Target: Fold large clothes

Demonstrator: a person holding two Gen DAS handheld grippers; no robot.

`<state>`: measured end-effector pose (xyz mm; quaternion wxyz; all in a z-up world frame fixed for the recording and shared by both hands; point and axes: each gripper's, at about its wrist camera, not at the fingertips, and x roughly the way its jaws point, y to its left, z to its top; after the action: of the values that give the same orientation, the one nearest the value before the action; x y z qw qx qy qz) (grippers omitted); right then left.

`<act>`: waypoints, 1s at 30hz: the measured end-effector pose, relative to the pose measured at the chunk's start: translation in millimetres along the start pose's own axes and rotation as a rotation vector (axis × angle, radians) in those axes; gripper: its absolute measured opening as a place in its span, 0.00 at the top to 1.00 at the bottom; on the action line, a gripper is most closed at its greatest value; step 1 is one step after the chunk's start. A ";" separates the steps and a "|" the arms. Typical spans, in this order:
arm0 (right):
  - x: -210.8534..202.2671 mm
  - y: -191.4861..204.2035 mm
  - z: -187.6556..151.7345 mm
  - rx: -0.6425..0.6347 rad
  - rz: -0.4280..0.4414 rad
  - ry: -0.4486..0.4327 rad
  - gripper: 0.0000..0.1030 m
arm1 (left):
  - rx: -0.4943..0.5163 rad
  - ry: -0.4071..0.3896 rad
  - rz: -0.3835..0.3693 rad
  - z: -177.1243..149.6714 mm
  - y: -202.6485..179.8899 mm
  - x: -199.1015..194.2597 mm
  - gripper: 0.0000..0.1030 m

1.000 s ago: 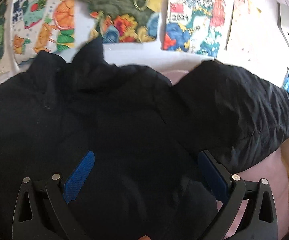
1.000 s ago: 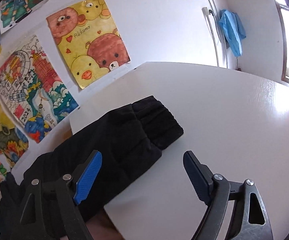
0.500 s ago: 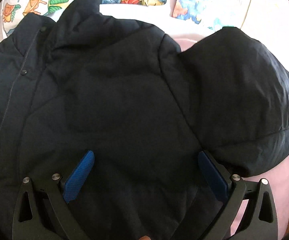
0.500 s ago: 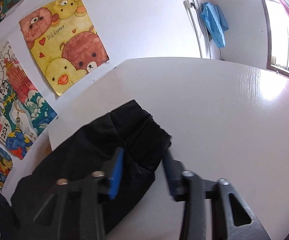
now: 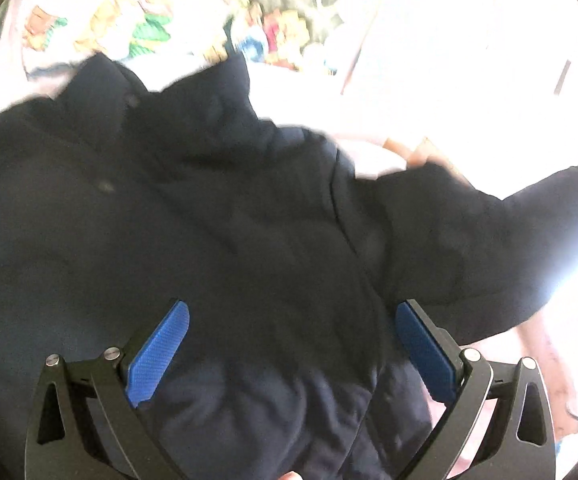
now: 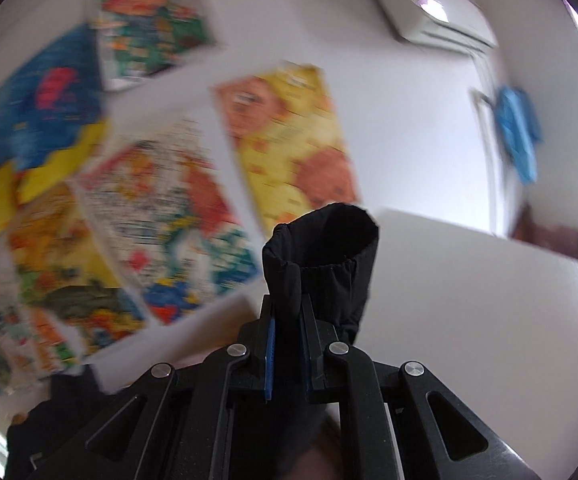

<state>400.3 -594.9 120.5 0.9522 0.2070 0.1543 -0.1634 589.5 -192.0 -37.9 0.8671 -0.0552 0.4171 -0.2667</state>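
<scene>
A large black jacket [image 5: 217, 220] lies spread out and fills most of the left wrist view, its collar toward the wall and one sleeve [image 5: 501, 240] reaching to the right. My left gripper [image 5: 291, 344] is open and hovers just over the jacket's body, holding nothing. My right gripper [image 6: 287, 348] is shut on the black sleeve cuff [image 6: 325, 248], which stands up above the fingers, lifted off the white table [image 6: 469, 304].
Colourful drawings [image 6: 161, 208] cover the wall behind the table. An air conditioner [image 6: 429, 16] and a blue cloth [image 6: 519, 132] hang at the upper right. A pink surface [image 5: 529, 340] shows under the jacket at the right.
My right gripper closed on the sleeve cuff and lifted it off the table. The left view shifted over the jacket, and the sleeve now stretches out to the right.
</scene>
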 end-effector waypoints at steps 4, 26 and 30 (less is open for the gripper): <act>-16.6 73.7 -2.9 -0.096 0.185 -0.033 0.90 | -0.022 -0.073 -0.094 17.7 26.6 -70.8 0.01; -42.7 371.9 -233.6 -0.510 0.758 0.105 0.90 | -0.284 -0.327 -0.291 27.1 216.4 -266.8 0.01; -30.4 407.4 -287.0 -0.551 0.782 0.162 0.90 | -0.387 -0.282 -0.282 4.9 256.3 -247.1 0.01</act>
<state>460.9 -109.0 22.8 0.9465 0.0015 0.1761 0.2703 574.0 151.3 55.1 0.8442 -0.3138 0.3237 -0.2900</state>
